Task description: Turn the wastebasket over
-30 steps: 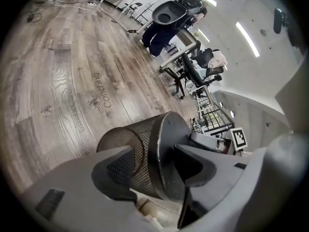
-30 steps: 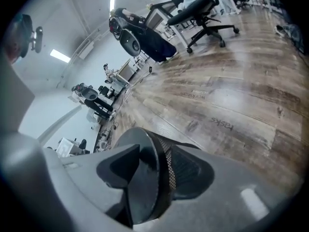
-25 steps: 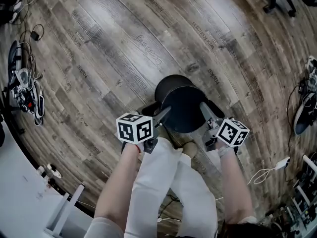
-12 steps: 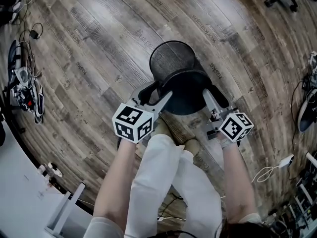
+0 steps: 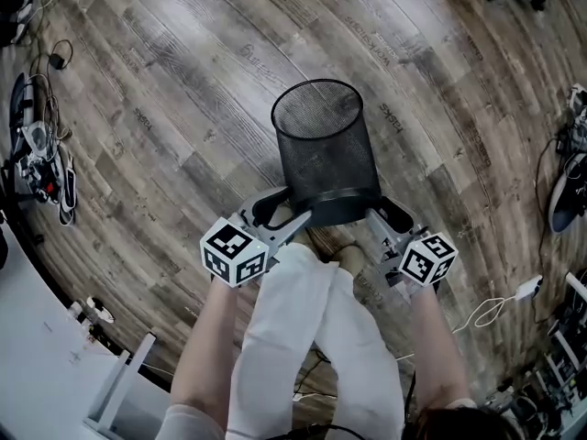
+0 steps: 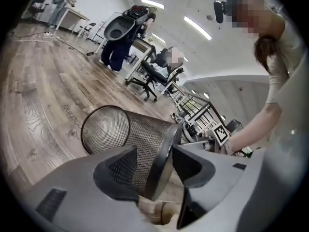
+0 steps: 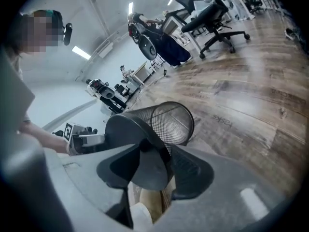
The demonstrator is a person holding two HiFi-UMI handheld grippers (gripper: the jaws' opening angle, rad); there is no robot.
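Closest to you are your own pale trouser legs (image 5: 303, 337), with the two marker cubes just ahead of them, one on each side (image 5: 234, 253) (image 5: 426, 258). Your left gripper (image 6: 154, 146) has its jaws set across the thick dark band at the near end of the wastebasket (image 5: 321, 145). One jaw lies against the mesh wall and the other on the far side of the band, clamped onto it. Your right gripper (image 7: 156, 146) is closed on the same band from the opposite side (the band's edge runs straight between its jaws). The black mesh basket lies tilted between the two grippers. Its banded end faces you and its ringed end points away, over the wood-plank floor (image 5: 183, 81). I can't tell whether that far end touches the planks. Far off at your left, a tangle of cables (image 5: 41, 163) lies on the floor.
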